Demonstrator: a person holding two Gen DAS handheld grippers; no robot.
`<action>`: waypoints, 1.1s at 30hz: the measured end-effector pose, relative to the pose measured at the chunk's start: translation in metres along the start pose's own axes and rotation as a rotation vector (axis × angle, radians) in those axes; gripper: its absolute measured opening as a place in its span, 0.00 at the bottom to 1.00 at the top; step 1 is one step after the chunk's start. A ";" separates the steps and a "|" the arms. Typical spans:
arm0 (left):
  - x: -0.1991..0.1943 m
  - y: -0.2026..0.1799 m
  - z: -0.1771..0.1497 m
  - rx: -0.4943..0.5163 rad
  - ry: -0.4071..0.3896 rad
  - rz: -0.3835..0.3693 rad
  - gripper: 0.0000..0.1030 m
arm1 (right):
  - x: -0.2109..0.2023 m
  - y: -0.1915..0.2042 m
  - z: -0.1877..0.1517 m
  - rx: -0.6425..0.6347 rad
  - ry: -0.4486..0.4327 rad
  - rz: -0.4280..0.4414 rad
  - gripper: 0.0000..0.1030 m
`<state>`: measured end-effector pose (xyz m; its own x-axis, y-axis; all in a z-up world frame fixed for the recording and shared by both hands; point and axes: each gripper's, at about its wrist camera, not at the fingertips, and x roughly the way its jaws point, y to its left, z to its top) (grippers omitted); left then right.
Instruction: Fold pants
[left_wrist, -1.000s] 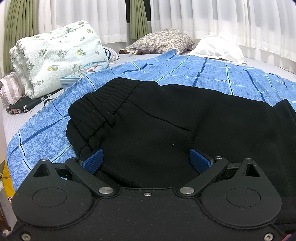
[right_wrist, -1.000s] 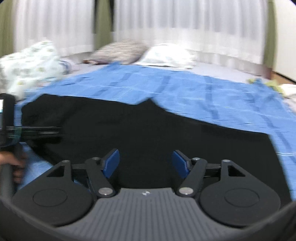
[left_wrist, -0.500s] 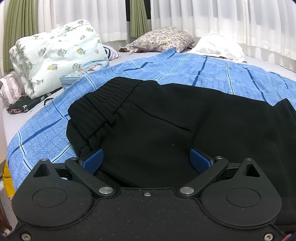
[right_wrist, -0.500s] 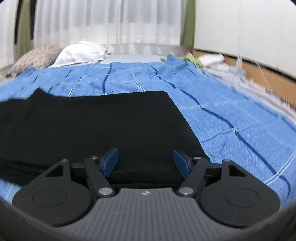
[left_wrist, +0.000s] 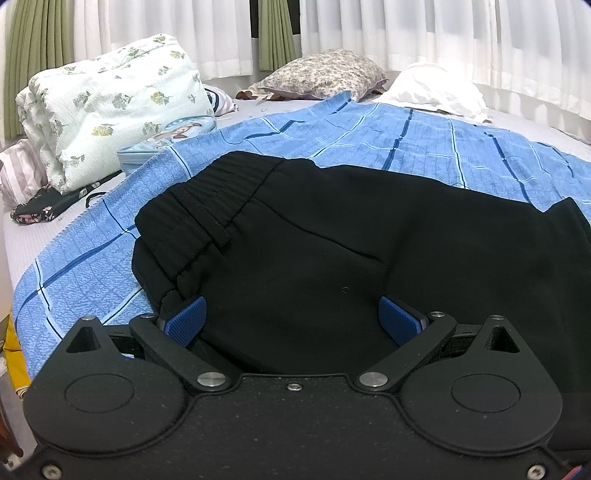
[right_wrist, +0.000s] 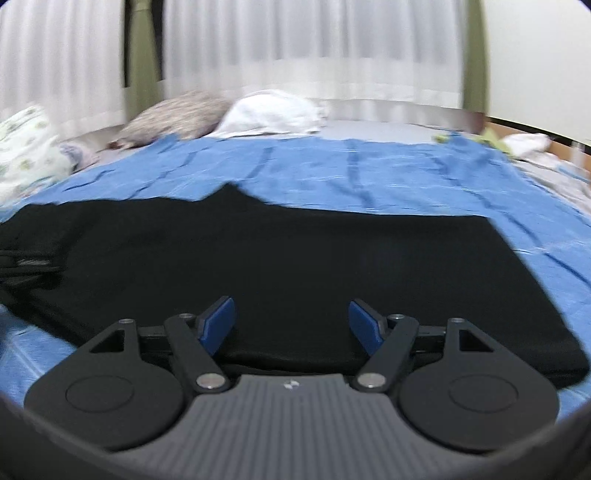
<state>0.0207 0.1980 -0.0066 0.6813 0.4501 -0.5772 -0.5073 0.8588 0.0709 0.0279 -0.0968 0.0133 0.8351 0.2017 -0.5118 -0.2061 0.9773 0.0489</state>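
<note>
Black pants (left_wrist: 332, 236) lie flat on a blue checked blanket (left_wrist: 424, 136), the ribbed waistband (left_wrist: 218, 199) to the left. My left gripper (left_wrist: 293, 319) is open, its blue pads just above the near edge of the waist end. In the right wrist view the pants (right_wrist: 295, 258) stretch across the blanket (right_wrist: 369, 173), legs ending at the right. My right gripper (right_wrist: 291, 325) is open over the near edge of the leg part. This view is motion-blurred. Neither gripper holds cloth.
A folded floral quilt (left_wrist: 107, 114) and a small blue pouch (left_wrist: 166, 136) sit at the left. A patterned pillow (left_wrist: 325, 74) and a white pillow (left_wrist: 436, 92) lie at the back before white curtains. The bed edge (left_wrist: 22, 295) drops off at the left.
The left gripper has stayed still. The right gripper's view swung right to the leg end, then back left toward the pants' middle.
</note>
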 end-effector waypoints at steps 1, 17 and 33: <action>0.000 -0.001 0.000 0.001 0.000 0.002 0.98 | 0.004 0.008 0.002 -0.011 0.004 0.016 0.78; -0.045 0.012 0.005 -0.012 -0.089 -0.082 0.97 | 0.021 0.052 -0.009 -0.123 0.049 0.050 0.87; -0.010 0.108 0.007 -0.470 0.030 -0.140 0.97 | 0.022 0.051 -0.009 -0.128 0.046 0.053 0.90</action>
<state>-0.0375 0.2883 0.0123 0.7481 0.3251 -0.5786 -0.5999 0.7041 -0.3800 0.0312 -0.0431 -0.0036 0.7979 0.2466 -0.5500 -0.3151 0.9485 -0.0319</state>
